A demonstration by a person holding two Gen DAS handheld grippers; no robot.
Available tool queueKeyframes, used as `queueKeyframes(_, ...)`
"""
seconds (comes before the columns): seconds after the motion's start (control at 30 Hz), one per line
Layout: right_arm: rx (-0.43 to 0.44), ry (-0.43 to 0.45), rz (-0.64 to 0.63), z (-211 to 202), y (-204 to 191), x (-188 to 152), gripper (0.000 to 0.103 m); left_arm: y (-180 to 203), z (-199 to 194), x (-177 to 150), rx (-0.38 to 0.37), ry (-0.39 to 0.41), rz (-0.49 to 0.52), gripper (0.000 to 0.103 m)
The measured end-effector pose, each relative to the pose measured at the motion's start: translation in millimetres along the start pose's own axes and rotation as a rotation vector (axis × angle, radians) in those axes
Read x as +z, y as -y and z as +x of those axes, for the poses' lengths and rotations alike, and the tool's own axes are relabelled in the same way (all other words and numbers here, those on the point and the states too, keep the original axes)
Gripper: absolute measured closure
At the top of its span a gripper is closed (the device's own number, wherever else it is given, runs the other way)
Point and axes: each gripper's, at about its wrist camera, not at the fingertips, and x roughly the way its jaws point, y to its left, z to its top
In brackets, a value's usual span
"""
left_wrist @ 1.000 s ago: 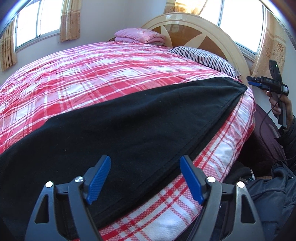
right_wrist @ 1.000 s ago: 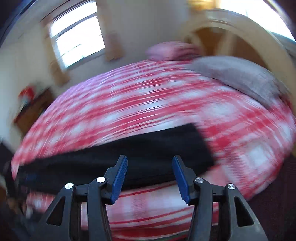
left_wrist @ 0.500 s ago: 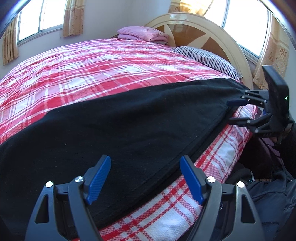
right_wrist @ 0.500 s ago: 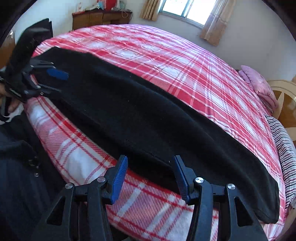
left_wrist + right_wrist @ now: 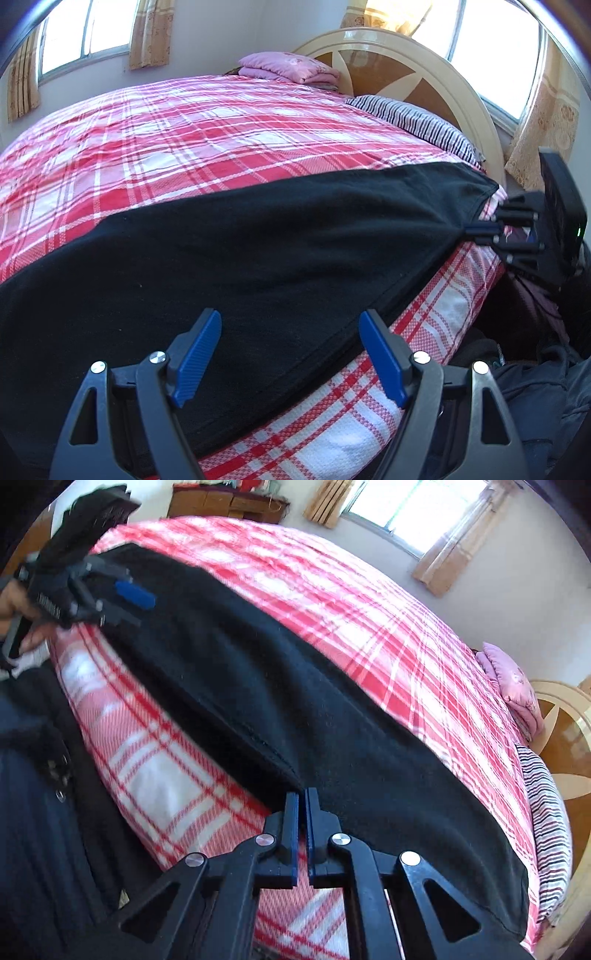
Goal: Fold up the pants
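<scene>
Right tool (image 5: 302,805) pinched on black pants' (image 5: 295,686) edge, left tool (image 5: 122,602) spread — plaid bed (image 5: 351,590)

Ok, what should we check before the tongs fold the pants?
1. Pants spread flat on the bed: ok.
2. Right tongs shut on the pants' near edge: ok.
3. Left tongs gripping the pants: not ok, they are open above the cloth.
4. Right tongs holding every layer of cloth: cannot tell.
5. Room on the bed beyond the pants: ok.
</scene>
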Motion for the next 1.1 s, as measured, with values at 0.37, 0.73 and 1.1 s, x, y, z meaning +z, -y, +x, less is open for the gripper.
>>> queueKeyframes(0.37, 0.154, 0.042, 0.145, -17, 60, 5, 0.056, 16, -3, 4, -0.034, 0.013, 0.038, 0.023)
queueKeyframes(0.73, 0.082, -0.074, 0.639, 32, 175, -45, 0.056, 52, 25, 5, -0.093, -0.073, 0.150, 0.023)
queueKeyframes(1.1, 0.281, 0.117, 0.443, -2, 93, 23, 0.056, 30, -12, -1, -0.097, -0.040, 0.084, 0.023)
